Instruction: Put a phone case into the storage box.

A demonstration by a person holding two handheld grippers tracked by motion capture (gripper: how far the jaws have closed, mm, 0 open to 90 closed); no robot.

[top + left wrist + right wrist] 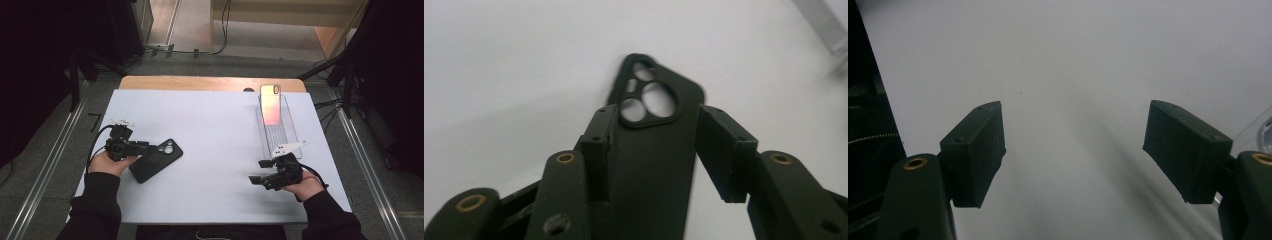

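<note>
A black phone case (155, 160) with a round camera cut-out lies flat on the white table top (215, 125), at the left. My left gripper (150, 148) reaches over the case's near end from the left. In the left gripper view the case (654, 165) runs between the two jaws, which stand apart at its long edges; the gripper (651, 112) is open. My right gripper (256, 171) rests low at the front right, pointing left. It (1073, 145) is open, with bare table between its pads.
A phone (270, 104) with a glowing pink-orange back leans on a clear plastic stand (280, 135) at the back right, just beyond my right hand. A wooden edge (200, 82) borders the table's far side. Metal rails run along both sides on the floor.
</note>
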